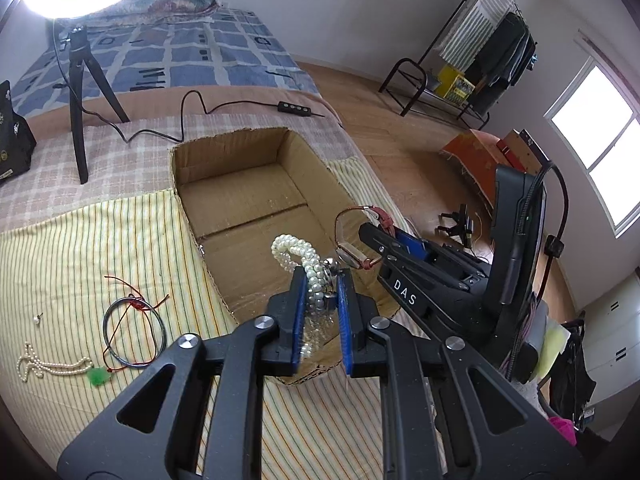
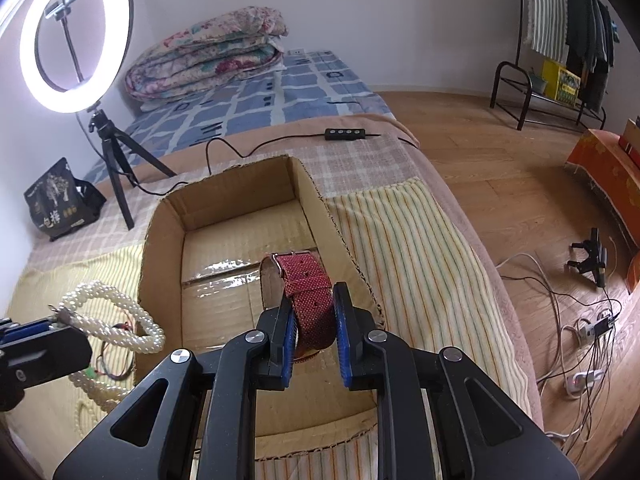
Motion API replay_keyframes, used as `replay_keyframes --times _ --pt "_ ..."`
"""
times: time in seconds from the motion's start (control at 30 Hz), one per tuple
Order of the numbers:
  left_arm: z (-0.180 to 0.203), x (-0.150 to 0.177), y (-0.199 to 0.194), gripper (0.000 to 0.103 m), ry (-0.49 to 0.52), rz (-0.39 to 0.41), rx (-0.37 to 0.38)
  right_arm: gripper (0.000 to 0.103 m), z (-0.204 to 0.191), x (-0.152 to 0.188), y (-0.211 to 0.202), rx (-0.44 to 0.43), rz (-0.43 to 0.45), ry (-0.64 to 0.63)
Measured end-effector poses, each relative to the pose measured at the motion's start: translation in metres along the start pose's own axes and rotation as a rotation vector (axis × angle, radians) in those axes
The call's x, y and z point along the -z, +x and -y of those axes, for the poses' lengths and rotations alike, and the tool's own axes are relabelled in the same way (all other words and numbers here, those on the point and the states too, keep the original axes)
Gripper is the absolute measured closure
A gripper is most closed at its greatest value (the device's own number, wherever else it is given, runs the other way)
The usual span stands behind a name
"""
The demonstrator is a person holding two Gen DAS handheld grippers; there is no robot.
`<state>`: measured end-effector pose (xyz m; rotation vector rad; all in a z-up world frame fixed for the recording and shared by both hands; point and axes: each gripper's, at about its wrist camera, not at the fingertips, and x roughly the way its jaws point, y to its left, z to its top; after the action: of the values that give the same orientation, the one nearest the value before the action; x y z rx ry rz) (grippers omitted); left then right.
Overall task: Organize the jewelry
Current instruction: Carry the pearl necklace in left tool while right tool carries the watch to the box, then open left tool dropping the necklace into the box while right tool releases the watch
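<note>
My left gripper (image 1: 322, 276) is shut on a white pearl bracelet (image 1: 298, 254) and holds it above the near end of an open cardboard box (image 1: 240, 184). My right gripper (image 2: 312, 296) is shut on a red-strapped watch (image 2: 308, 292) and holds it over the same box (image 2: 224, 240). The right gripper with the watch (image 1: 354, 236) shows in the left wrist view, just right of the pearls. The pearl bracelet (image 2: 116, 316) shows at the left of the right wrist view. On the striped cloth lie a dark bangle (image 1: 134, 334), a red cord, a pearl necklace with a green pendant (image 1: 56, 368) and a small earring (image 1: 37, 319).
The box sits on a bed with a striped cloth (image 1: 80, 264). A ring light on a tripod (image 2: 76, 36) and its cable stand behind the box. A black bag (image 2: 60, 200) is at the far left. Folded quilts (image 2: 208, 52) lie at the bed head. Cables cover the floor at right.
</note>
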<state>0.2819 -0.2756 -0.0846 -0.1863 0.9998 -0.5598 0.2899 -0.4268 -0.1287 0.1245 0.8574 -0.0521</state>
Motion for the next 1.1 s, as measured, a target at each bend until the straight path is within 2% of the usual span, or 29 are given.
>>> replay_keyframes --times 0.07,0.1,0.13,0.2,0.53,0.8,0.93,1.1 --pt "0.000 0.000 0.001 0.091 -0.001 0.000 -0.012 0.085 0.001 0.000 0.000 0.003 -0.004 0.007" --pt "0.000 0.001 0.001 0.090 0.001 0.000 -0.020 0.076 0.001 -0.002 0.002 0.005 -0.007 0.012" --pt "0.000 0.001 0.000 0.082 0.005 0.000 -0.023 0.059 0.002 -0.002 0.001 0.014 -0.007 0.021" --pt "0.001 0.003 -0.003 0.073 0.013 0.010 -0.036 0.047 0.004 -0.002 -0.004 0.026 0.019 0.033" --pt "0.002 0.010 -0.022 0.073 0.046 0.036 -0.076 0.047 0.009 -0.004 -0.023 0.051 0.058 0.053" --pt "-0.011 0.014 -0.051 0.073 0.046 0.068 -0.117 0.046 0.010 0.000 -0.049 0.076 0.087 0.060" --pt "-0.022 0.020 -0.070 0.073 0.053 0.090 -0.149 0.034 0.006 0.006 -0.066 0.093 0.109 0.060" --pt "-0.046 0.028 -0.099 0.073 0.071 0.108 -0.211 0.033 -0.007 0.017 -0.082 0.091 0.110 0.013"
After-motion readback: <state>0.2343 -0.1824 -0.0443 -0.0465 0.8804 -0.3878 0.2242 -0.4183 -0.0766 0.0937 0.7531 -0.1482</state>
